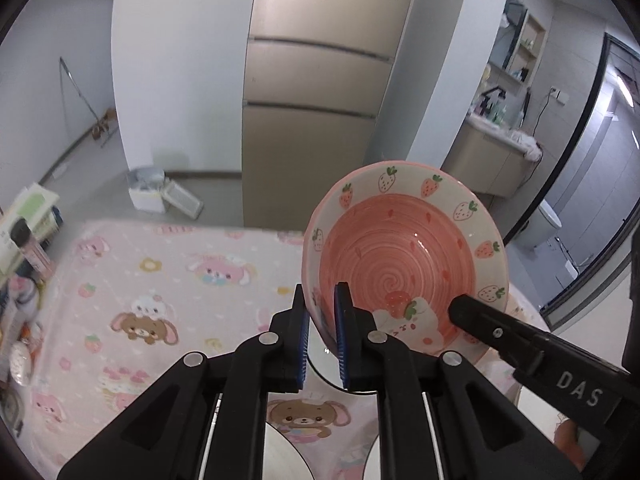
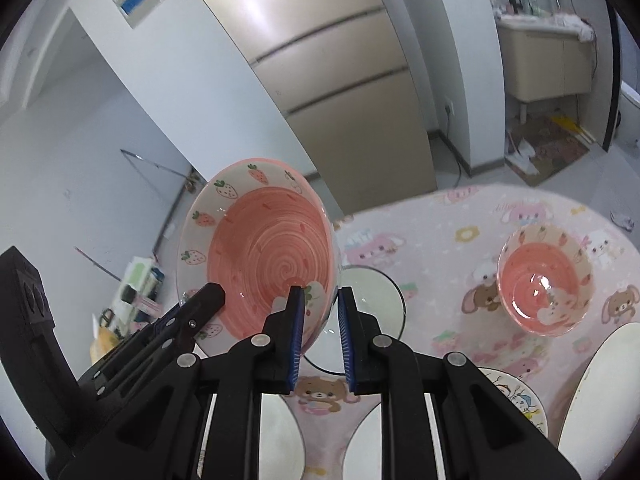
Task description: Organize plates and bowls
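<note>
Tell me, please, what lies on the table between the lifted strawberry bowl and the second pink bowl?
In the right wrist view, a white plate with a dark rim lies there, then bare patterned tablecloth up to the second bowl; the lifted bowl partly overlaps it.

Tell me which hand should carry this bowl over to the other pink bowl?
Right, probably. Left gripper and right gripper both pinch the lifted bowl by its rim, but the other bowl sits on the table on the right side.
</note>
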Demonstrator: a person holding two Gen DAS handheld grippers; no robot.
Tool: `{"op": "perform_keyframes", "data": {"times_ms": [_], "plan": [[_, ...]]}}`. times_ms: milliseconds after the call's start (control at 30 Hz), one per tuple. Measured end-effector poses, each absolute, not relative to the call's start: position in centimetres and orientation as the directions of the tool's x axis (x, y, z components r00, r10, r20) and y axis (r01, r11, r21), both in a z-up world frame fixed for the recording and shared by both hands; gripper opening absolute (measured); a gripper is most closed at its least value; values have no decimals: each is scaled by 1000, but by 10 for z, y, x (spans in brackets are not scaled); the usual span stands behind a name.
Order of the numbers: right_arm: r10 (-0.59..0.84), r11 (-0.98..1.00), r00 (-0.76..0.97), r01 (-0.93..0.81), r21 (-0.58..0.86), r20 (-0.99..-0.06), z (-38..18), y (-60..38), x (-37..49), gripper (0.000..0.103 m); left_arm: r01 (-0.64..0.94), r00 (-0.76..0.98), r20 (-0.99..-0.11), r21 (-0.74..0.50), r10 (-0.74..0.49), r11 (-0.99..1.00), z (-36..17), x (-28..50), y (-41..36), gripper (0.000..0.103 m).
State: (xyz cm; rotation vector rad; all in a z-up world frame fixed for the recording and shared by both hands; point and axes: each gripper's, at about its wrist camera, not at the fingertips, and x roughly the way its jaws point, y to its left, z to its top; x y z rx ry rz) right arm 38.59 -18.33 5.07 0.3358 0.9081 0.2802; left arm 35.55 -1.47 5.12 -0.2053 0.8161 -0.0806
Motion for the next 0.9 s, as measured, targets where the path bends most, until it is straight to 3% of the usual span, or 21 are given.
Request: {"op": "perform_keyframes", "data": {"times_ms": [900], "plan": [[205, 974, 512, -20, 227, -834, -9, -168, 410, 18, -25, 551, -826, -157, -117, 987, -7, 380, -32, 11]]}}
